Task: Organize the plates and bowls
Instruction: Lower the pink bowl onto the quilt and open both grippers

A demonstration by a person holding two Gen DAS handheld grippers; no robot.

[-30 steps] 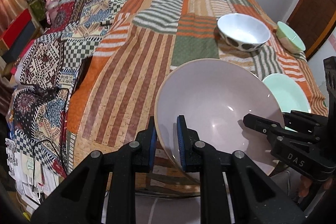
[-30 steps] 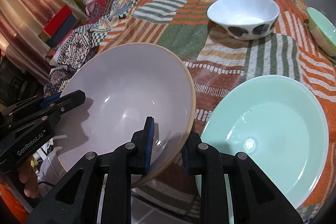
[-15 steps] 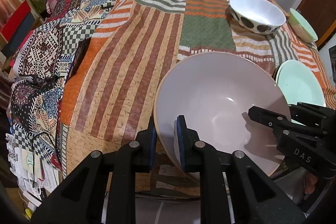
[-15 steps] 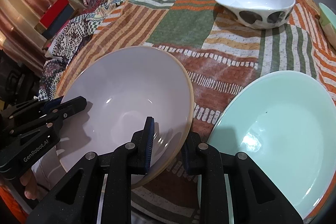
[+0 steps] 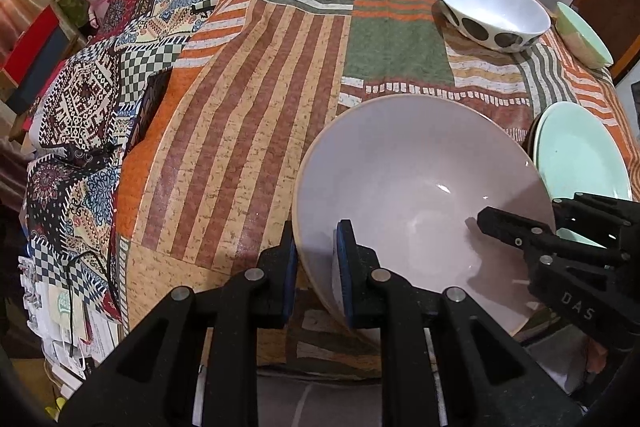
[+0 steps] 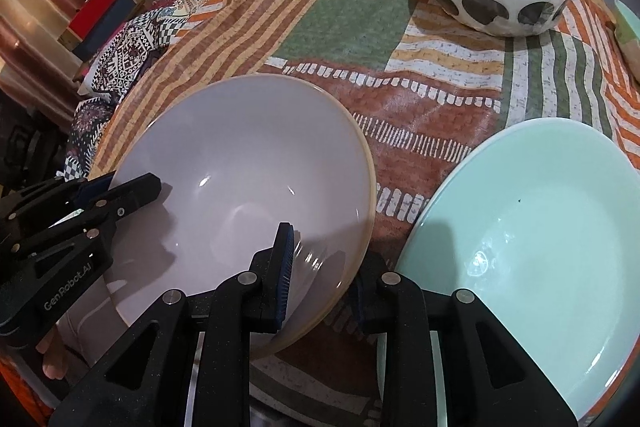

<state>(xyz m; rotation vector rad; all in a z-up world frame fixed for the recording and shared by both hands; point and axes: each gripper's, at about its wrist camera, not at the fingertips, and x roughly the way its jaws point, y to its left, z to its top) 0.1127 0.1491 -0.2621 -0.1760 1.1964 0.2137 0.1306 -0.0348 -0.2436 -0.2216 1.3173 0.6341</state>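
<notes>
A table [image 5: 248, 131] covered by a patchwork cloth [image 6: 340, 27] of orange, brown and green stripes carries the dishes. At the near edge a large grey bowl [image 5: 408, 179] sits partly over the rim (whether its base rests fully on the cloth cannot be told). Just to its right lies a mint-green plate [image 6: 532, 227], close to the bowl. Farther back, right of centre, stands a white bowl with dark spots [image 5: 494, 13], and at the far right edge a small green bowl [image 5: 582, 37] leans tilted. On the left a second patterned cloth [image 5: 132, 59] drapes over the side.
</notes>
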